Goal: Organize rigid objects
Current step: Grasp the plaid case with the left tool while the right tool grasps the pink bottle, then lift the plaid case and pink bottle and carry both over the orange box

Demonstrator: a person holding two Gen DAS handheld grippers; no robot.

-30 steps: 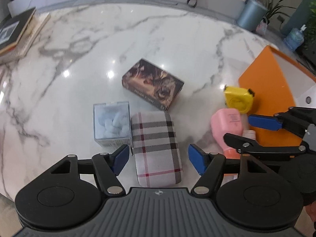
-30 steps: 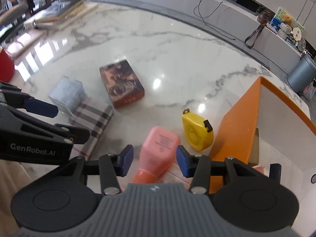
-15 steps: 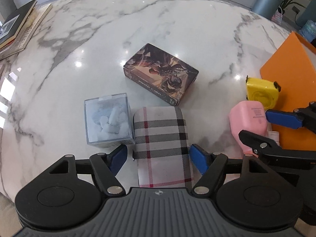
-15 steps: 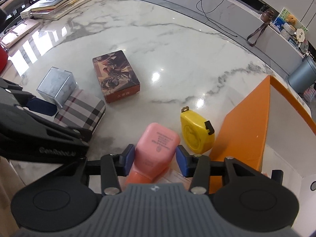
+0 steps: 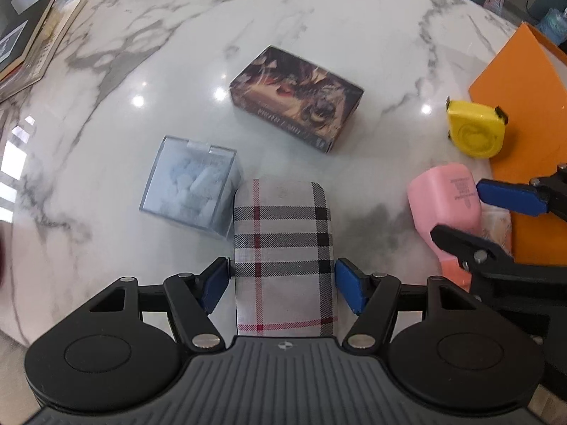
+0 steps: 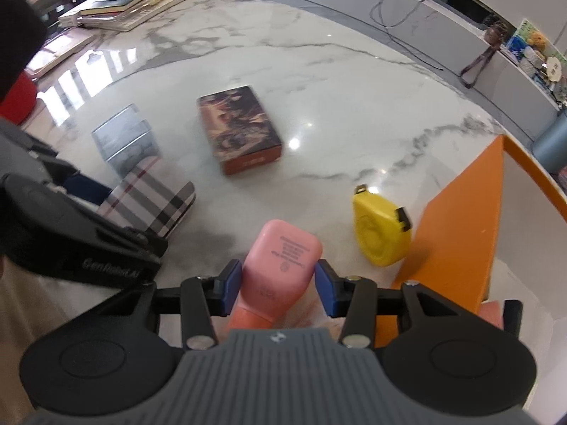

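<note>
Left gripper (image 5: 281, 285) straddles the plaid case (image 5: 283, 244) lying flat on the marble worktop (image 5: 319, 21), jaws spread with narrow gaps at both sides. Right gripper (image 6: 278, 288) brackets the pink bottle (image 6: 281, 262), fingers apart; contact cannot be confirmed. Ahead of it and to the right stands the yellow tape measure (image 6: 381, 233), beside the orange box (image 6: 460, 219).

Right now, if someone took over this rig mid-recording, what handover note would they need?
Left gripper: open, jaws straddling the plaid case, not yet clamped.
Right gripper: open, jaws either side of the pink bottle, which lies flat.
On the marble table: yellow tape measure beside the orange box, card box, clear cube box beside the case.
Done: nothing visibly stored.
Left: close both grips, then sort the rest.
</note>
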